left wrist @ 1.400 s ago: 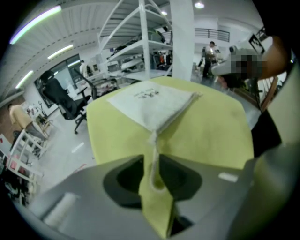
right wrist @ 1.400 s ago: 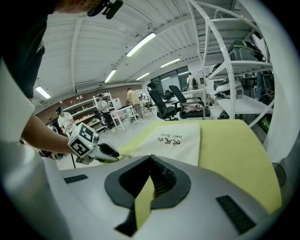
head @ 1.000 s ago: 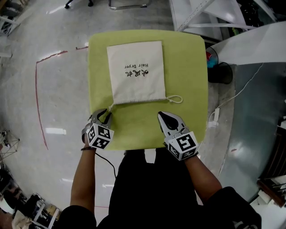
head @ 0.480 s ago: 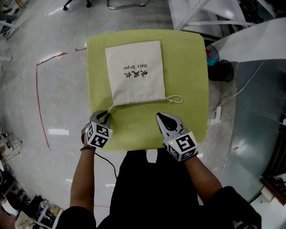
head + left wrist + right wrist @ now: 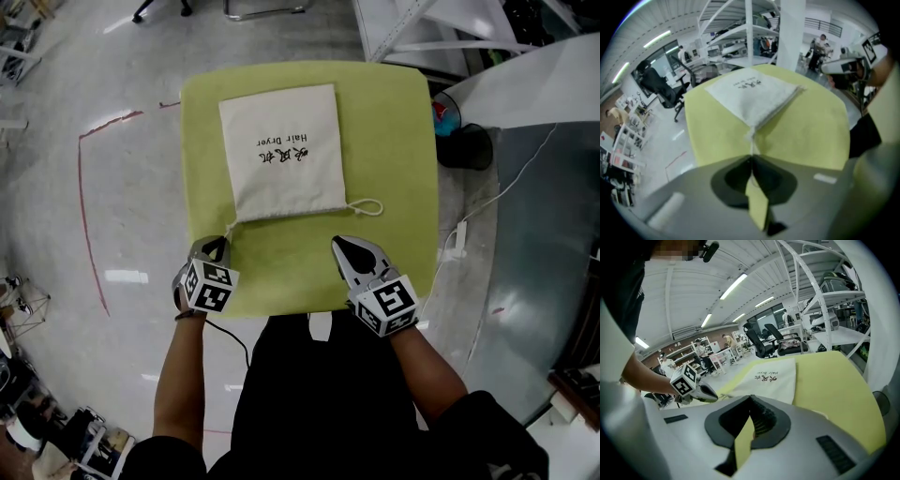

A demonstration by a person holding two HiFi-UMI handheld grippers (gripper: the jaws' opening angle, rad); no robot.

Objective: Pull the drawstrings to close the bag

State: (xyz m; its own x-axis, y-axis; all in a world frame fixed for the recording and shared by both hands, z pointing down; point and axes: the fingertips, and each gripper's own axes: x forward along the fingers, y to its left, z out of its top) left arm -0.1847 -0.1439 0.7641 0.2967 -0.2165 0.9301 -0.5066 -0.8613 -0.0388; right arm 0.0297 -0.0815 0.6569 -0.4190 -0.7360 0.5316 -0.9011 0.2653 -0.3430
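The cream bag [image 5: 281,155] lies flat on the far half of the green pad [image 5: 394,150], with its printed side up and its gathered mouth toward the person.

In the head view the left claw [image 5: 217,246] sits at the pad's near-left part, and the bag's near-left corner is just beyond its tips at about 1 o'clock. The left cord [image 5: 230,229] runs from that corner straight to the tips. In the left gripper view the bag [image 5: 752,96] is at 12 o'clock, and the cord [image 5: 751,140] comes down into the left claw [image 5: 751,158]. Its jaws have just been closing and now pinch the cord between them.

The right claw [image 5: 341,242] rests on the near-right part of the pad, jaws pressed together with nothing in them. The bag is at its 11 o'clock, apart from it. The right cord's loop [image 5: 367,208] lies on the pad at about 1 o'clock, near the tips but not touching. In the right gripper view the bag [image 5: 768,378] shows beyond the right claw [image 5: 750,398] at 12 o'clock.
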